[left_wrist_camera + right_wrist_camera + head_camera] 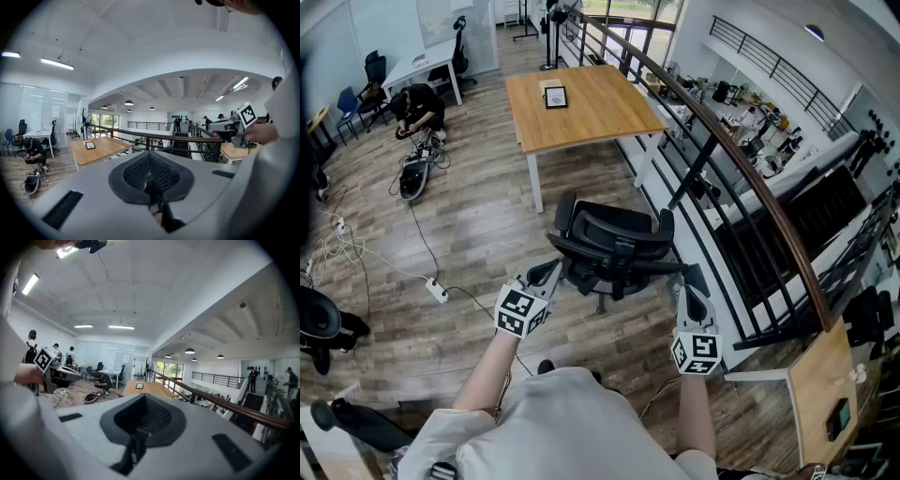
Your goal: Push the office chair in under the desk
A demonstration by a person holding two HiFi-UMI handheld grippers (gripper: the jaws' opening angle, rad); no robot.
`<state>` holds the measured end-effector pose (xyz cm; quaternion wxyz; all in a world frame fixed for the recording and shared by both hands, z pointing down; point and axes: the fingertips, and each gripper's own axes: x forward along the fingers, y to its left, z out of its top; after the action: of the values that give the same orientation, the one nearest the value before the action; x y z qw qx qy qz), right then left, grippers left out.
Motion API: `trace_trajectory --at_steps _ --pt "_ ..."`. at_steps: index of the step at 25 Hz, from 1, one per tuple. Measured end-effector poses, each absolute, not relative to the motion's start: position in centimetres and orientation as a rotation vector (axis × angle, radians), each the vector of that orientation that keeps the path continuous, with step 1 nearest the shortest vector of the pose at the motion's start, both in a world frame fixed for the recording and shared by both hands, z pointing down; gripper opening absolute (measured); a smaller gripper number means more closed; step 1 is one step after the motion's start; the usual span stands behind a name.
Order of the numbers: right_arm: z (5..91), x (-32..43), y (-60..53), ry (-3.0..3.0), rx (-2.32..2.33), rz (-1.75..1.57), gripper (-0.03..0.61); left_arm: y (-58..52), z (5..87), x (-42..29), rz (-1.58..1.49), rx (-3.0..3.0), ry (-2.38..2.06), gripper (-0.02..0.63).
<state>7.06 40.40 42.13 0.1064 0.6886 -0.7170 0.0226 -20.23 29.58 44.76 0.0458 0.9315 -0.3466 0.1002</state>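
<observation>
A black office chair (614, 246) stands on the wooden floor, its back towards me, about a chair's length short of the wooden desk (581, 108). My left gripper (547, 272) is shut with nothing in it, its tip at the left edge of the chair's backrest. My right gripper (691, 281) is shut too and sits by the chair's right armrest. Each gripper view is half filled by its own closed jaws, the left gripper (151, 180) and the right gripper (140, 423), which hide the chair. Beyond them lies the desk (98, 147) (150, 389).
A black railing with a wooden handrail (750, 178) runs close along the chair's right. A small dark tablet (555, 97) lies on the desk. A power strip with cables (438, 292) is on the floor at left. A person (417, 108) crouches at far left.
</observation>
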Motion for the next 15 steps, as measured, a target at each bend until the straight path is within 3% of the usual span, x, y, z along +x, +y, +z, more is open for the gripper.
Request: trace_trajectory --at_steps 15 --pt "41.85 7.72 40.81 -2.098 2.024 0.045 0.002 30.03 45.02 -19.65 0.312 2.831 -1.059 -0.006"
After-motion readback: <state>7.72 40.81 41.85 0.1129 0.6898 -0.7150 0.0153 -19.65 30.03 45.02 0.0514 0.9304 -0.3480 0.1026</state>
